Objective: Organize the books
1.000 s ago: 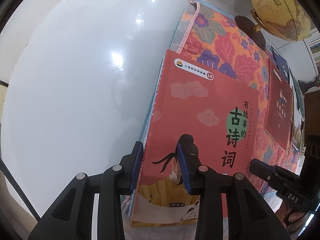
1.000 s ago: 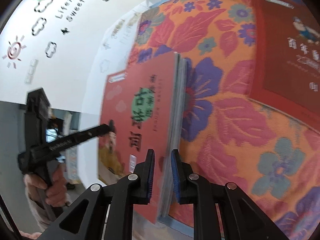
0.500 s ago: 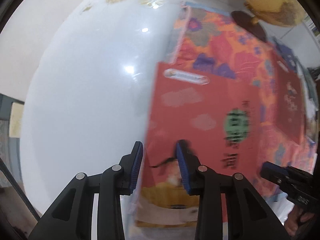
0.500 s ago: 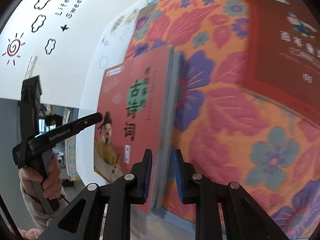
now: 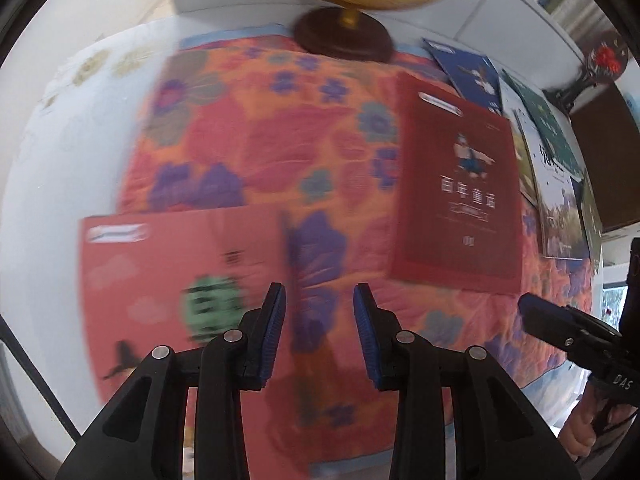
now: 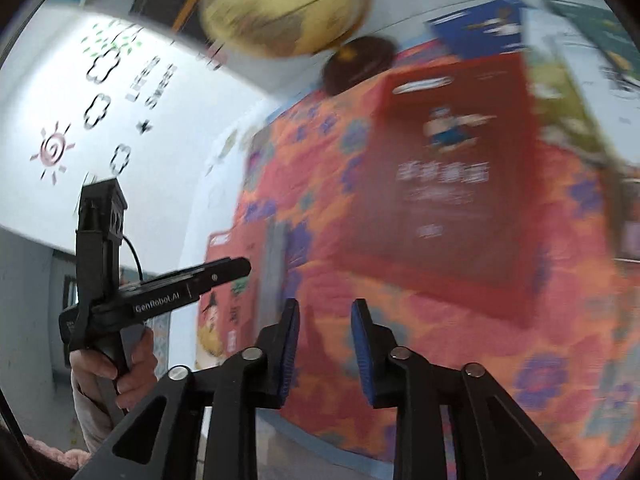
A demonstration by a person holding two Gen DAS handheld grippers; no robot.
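An orange-red picture book [image 5: 176, 280] lies flat at the left edge of the floral cloth [image 5: 280, 152], on top of a thin stack. It also shows in the right wrist view [image 6: 236, 300]. My left gripper [image 5: 318, 332] is open and empty above the cloth, just right of that book. My right gripper [image 6: 325, 350] is open and empty over the cloth. A dark red book [image 5: 460, 208] lies flat to the right; it fills the upper right of the right wrist view [image 6: 452, 192]. Both views are motion-blurred.
A globe on a dark round base [image 5: 344, 36] stands at the back of the cloth. A blue book [image 5: 472, 72] and overlapping green and white books [image 5: 556, 184] lie at the far right. The white table [image 5: 60, 160] extends to the left.
Both grippers let go of the orange-red book and its stack, opened, and swung right and back. The book now lies flat at the cloth's left edge.
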